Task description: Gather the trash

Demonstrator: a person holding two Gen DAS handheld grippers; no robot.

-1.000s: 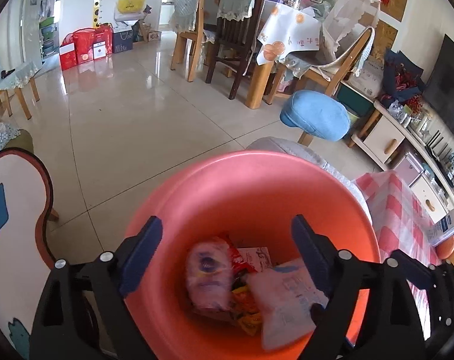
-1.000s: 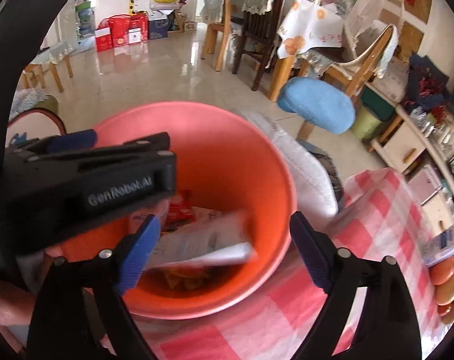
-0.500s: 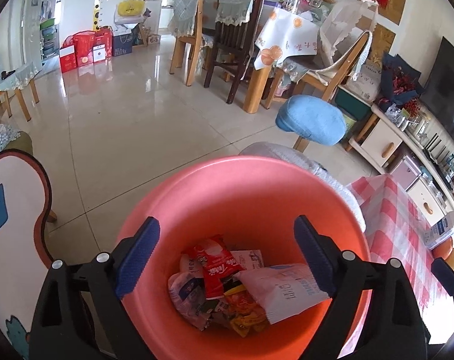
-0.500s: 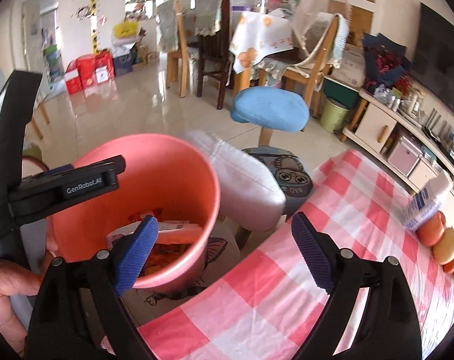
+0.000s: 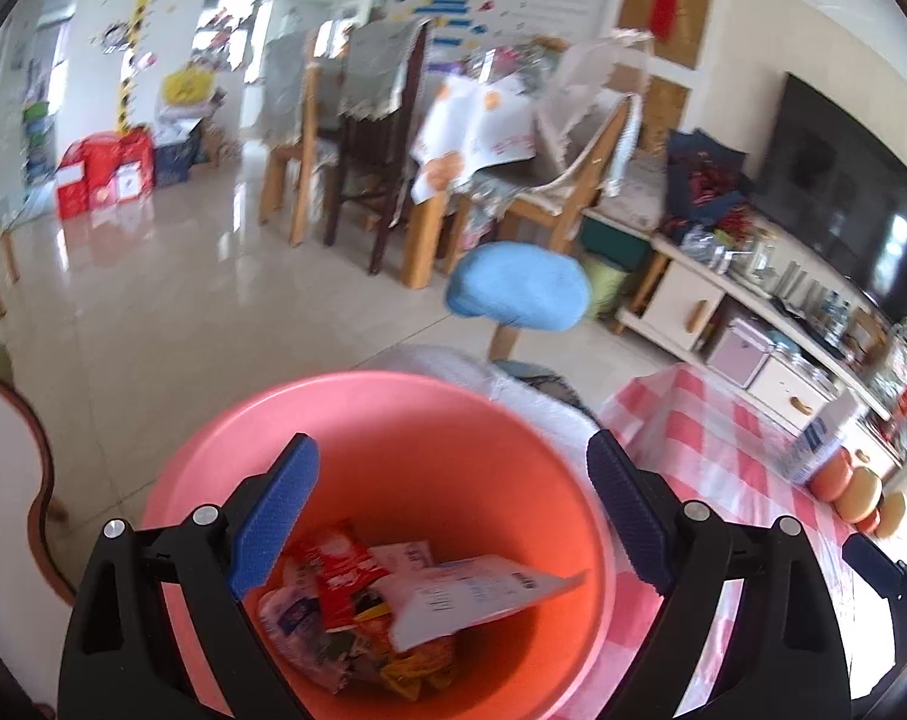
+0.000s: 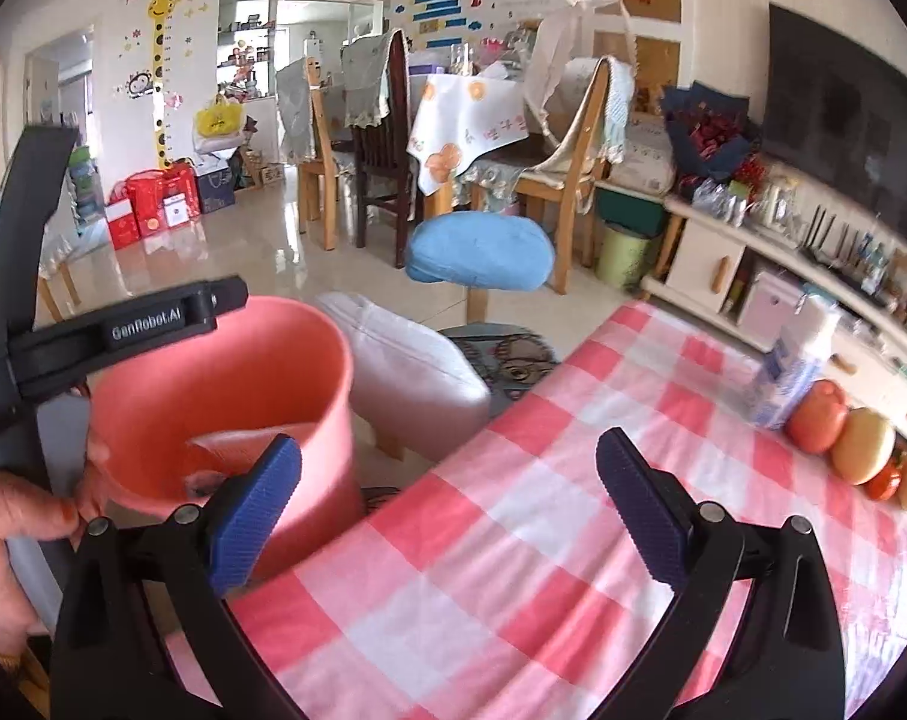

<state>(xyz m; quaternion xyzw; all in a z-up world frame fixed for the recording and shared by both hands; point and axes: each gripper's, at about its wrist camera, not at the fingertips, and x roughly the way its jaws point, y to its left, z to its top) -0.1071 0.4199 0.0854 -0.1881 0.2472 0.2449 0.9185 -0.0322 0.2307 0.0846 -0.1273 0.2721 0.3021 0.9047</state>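
Observation:
A pink trash bucket (image 5: pixel 417 438) stands beside the table and holds several wrappers: a white paper packet (image 5: pixel 477 594), a red snack wrapper (image 5: pixel 342 570) and a pale plastic one (image 5: pixel 291 624). My left gripper (image 5: pixel 447 516) is open and empty, right above the bucket's mouth. In the right wrist view the bucket (image 6: pixel 225 384) is at the left, with the left gripper's body above it. My right gripper (image 6: pixel 447 504) is open and empty above the checked tablecloth (image 6: pixel 543 516), to the right of the bucket.
A white carton (image 6: pixel 792 366) and several fruits (image 6: pixel 819 417) sit at the table's far right edge. A blue padded stool (image 6: pixel 480 258) and a grey cushioned seat (image 6: pixel 411 372) stand beyond the bucket. Dining chairs and a TV cabinet lie farther back.
My right gripper has pulled out of the bucket and swung right over the table. The white packet now lies in the bucket. My left gripper has risen a little above the bucket.

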